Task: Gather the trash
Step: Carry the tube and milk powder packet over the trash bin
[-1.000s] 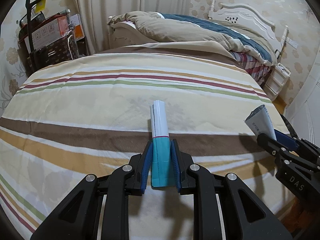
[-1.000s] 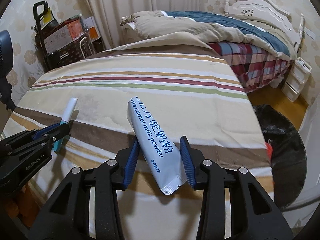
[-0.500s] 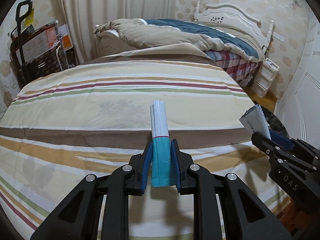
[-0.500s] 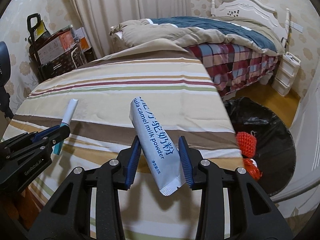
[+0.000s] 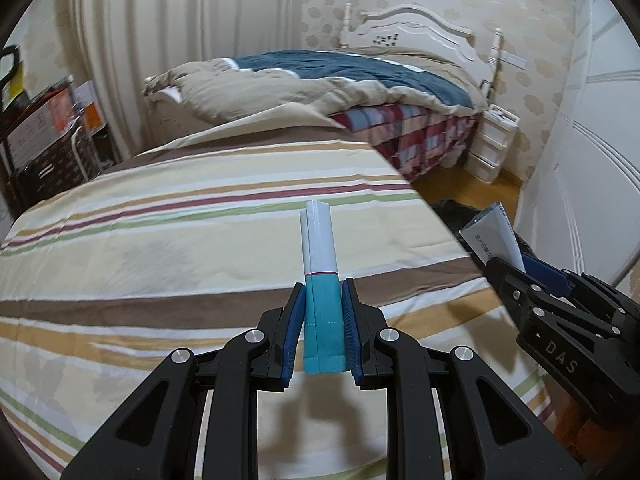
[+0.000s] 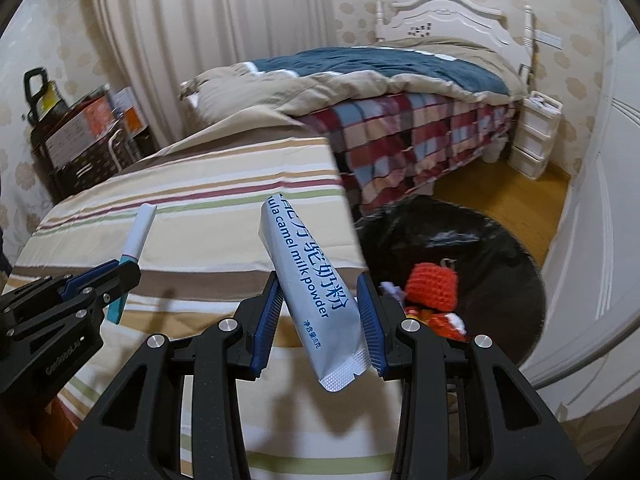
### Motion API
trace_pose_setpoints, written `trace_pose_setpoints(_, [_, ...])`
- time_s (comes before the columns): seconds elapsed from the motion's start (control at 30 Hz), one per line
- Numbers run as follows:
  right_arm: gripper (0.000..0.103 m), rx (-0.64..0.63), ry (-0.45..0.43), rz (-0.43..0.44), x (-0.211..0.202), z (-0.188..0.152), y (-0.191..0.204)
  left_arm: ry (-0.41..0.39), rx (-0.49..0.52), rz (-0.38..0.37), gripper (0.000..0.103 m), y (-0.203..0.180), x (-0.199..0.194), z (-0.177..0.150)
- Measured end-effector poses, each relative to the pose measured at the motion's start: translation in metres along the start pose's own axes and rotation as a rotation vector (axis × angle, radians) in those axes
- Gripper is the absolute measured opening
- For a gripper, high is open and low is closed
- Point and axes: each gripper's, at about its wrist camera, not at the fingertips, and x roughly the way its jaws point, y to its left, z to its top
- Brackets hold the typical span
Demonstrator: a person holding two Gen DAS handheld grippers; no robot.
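Both hands are loaded, the left gripper point(image 5: 323, 320) clamped on a teal-and-white packet point(image 5: 322, 276) and the right gripper point(image 6: 322, 312) clamped on a milk powder sachet point(image 6: 312, 280), so next comes carrying both over the black trash bag point(image 6: 480, 240) beside the striped bed point(image 6: 200, 200) and letting go.

The left gripper point(image 5: 323, 312) points forward and downward, its blue pads point(image 5: 294, 330) clamped on a teal-and-white sachet point(image 5: 320, 280). The right gripper point(image 6: 320, 312) beside it tilts the same way, pinching a silver milk-powder sachet point(image 6: 312, 284) that sits askew between its jaws.
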Motion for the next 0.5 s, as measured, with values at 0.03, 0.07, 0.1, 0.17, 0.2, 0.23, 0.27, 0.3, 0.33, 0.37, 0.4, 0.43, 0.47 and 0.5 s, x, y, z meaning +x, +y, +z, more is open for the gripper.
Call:
trace_pose_setpoints(0.03, [0.037,0.006,-0.003,-0.01,-0.001,0.001,-0.004,-0.003,0.011,-0.008,0.022,-0.006,0.001,0.001])
trace_pose_setpoints(0.07, [0.037,0.01,-0.006,-0.02,-0.001,0.001,-0.008,-0.005,0.019,-0.013,0.022,-0.011,0.001,0.002])
trace_pose_setpoints(0.1, [0.037,0.018,-0.011,-0.036,-0.001,0.002,-0.015,-0.008,0.033,-0.021,0.022,-0.018,0.003,0.003])
trace_pose_setpoints(0.17, [0.037,0.034,-0.016,-0.052,-0.002,0.003,-0.024,-0.012,0.049,-0.03,0.022,-0.027,0.005,0.005])
trace_pose_setpoints(0.2, [0.037,0.046,-0.019,-0.06,-0.003,0.003,-0.03,-0.015,0.058,-0.036,0.022,-0.031,0.007,0.006])
trace_pose_setpoints(0.23, [0.037,0.055,-0.021,-0.069,-0.003,0.004,-0.036,-0.017,0.067,-0.042,0.022,-0.036,0.009,0.007])
trace_pose_setpoints(0.27, [0.037,0.065,-0.024,-0.081,-0.003,0.004,-0.043,-0.017,0.073,-0.047,0.022,-0.04,0.01,0.009])
trace_pose_setpoints(0.3, [0.037,0.073,-0.026,-0.088,-0.003,0.004,-0.048,-0.016,0.083,-0.054,0.022,-0.046,0.014,0.01])
trace_pose_setpoints(0.33, [0.037,0.08,-0.028,-0.096,-0.003,0.004,-0.053,-0.015,0.09,-0.058,0.022,-0.051,0.016,0.011])
trace_pose_setpoints(0.37, [0.037,0.088,-0.029,-0.104,-0.003,0.004,-0.058,-0.015,0.094,-0.06,0.022,-0.053,0.017,0.012])
trace_pose_setpoints(0.4, [0.037,0.098,-0.031,-0.112,-0.003,0.004,-0.064,-0.014,0.102,-0.065,0.022,-0.059,0.02,0.013])
trace_pose_setpoints(0.43, [0.037,0.108,-0.032,-0.12,-0.002,0.004,-0.069,-0.013,0.107,-0.069,0.022,-0.062,0.021,0.014])
trace_pose_setpoints(0.47, [0.037,0.113,-0.032,-0.125,-0.002,0.004,-0.072,-0.013,0.112,-0.072,0.022,-0.064,0.023,0.016])
trace_pose_setpoints(0.5, [0.037,0.12,-0.032,-0.133,-0.001,0.005,-0.078,-0.011,0.122,-0.076,0.022,-0.07,0.026,0.017])
